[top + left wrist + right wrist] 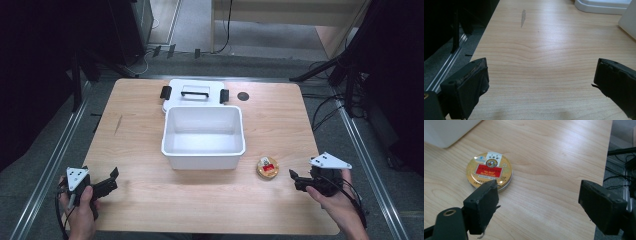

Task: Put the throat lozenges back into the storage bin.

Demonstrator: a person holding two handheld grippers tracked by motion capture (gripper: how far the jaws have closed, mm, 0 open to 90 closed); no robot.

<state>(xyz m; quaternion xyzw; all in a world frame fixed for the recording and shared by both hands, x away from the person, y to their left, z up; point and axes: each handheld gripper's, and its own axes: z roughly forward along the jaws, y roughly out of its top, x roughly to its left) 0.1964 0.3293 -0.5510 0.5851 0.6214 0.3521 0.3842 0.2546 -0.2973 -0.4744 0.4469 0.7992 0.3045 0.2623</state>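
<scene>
I see a gold round tin (489, 170) with a red label, a white bin (203, 137), pale wood-grain table (280, 130)

- The counter (150, 195) is pale wood, with a dark round hole (243, 96) at its far edge.
- An empty white tub (203, 157) stands at mid-counter.
- A white lid (195, 86) lies just behind the tub.
- A round gold tin (267, 167) lies right of the tub, toward the near edge.
</scene>
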